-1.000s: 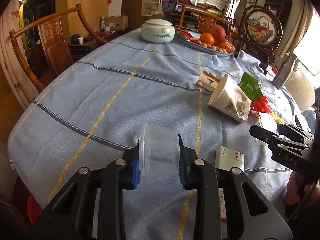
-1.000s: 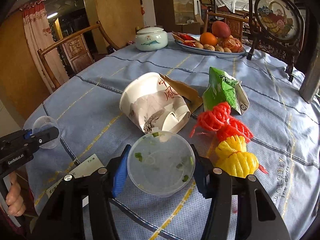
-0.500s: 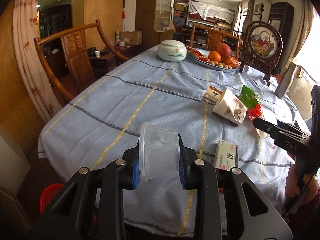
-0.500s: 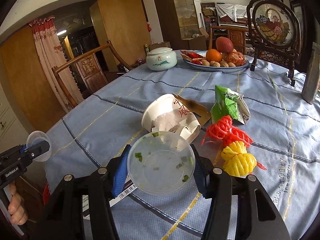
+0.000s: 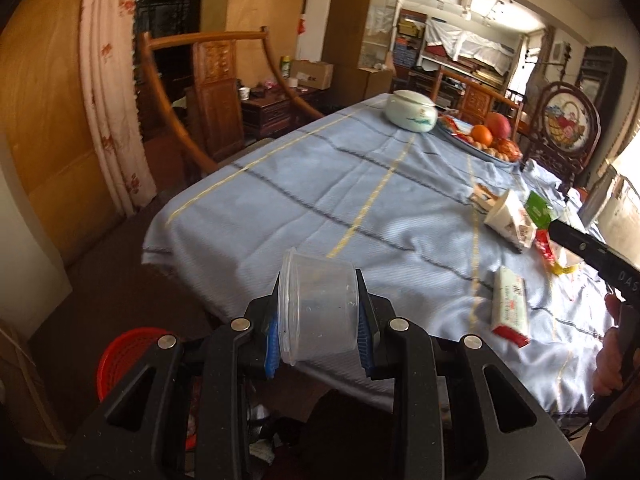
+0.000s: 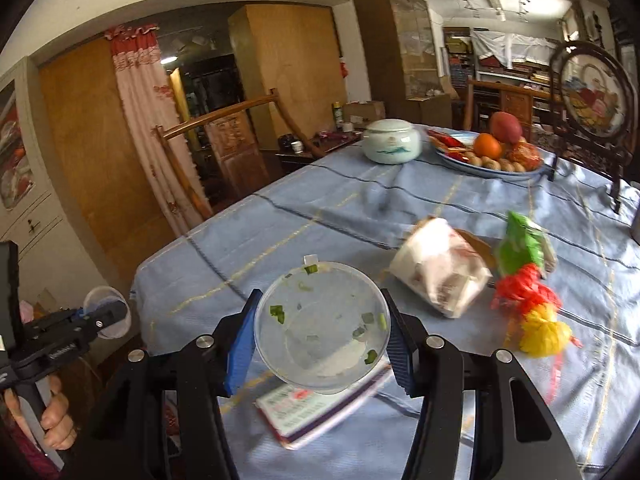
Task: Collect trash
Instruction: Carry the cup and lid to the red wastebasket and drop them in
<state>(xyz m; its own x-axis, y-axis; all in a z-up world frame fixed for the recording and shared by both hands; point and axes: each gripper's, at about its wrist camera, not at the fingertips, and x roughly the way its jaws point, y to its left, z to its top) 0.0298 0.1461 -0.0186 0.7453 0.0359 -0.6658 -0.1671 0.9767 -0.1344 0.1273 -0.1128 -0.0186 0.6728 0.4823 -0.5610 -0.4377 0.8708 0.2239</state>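
Round table under a blue cloth [image 5: 304, 184], with more trash on it: a tipped paper noodle bowl [image 6: 440, 276], a green wrapper [image 6: 524, 244], red and yellow net bags [image 6: 532, 312], a flat printed box [image 6: 320, 404]. Red bin [image 5: 120, 356] on the floor off the near-left edge — only partly seen from the left wrist, likely the drop point.

Right gripper [image 6: 320, 336] clamped across a clear plastic lid [image 6: 322, 324] flecked with green onion, held above the table edge over the printed box. Left gripper [image 5: 318, 320] closed on a small clear plastic cup [image 5: 318, 308], lying sideways between the blue pads, open rim to the left, already out past the table edge and near the bin.

For a clean drop:
- Bring the cup over the middle of the bin mouth before opening, low enough not to bounce out.
- Open fully — thin plastic may cling to a pad.
- Keep the lid level on the way over; scraps could slide off onto the cloth.
- Probably best one gripper at a time, left first, to avoid a clash above the bin.
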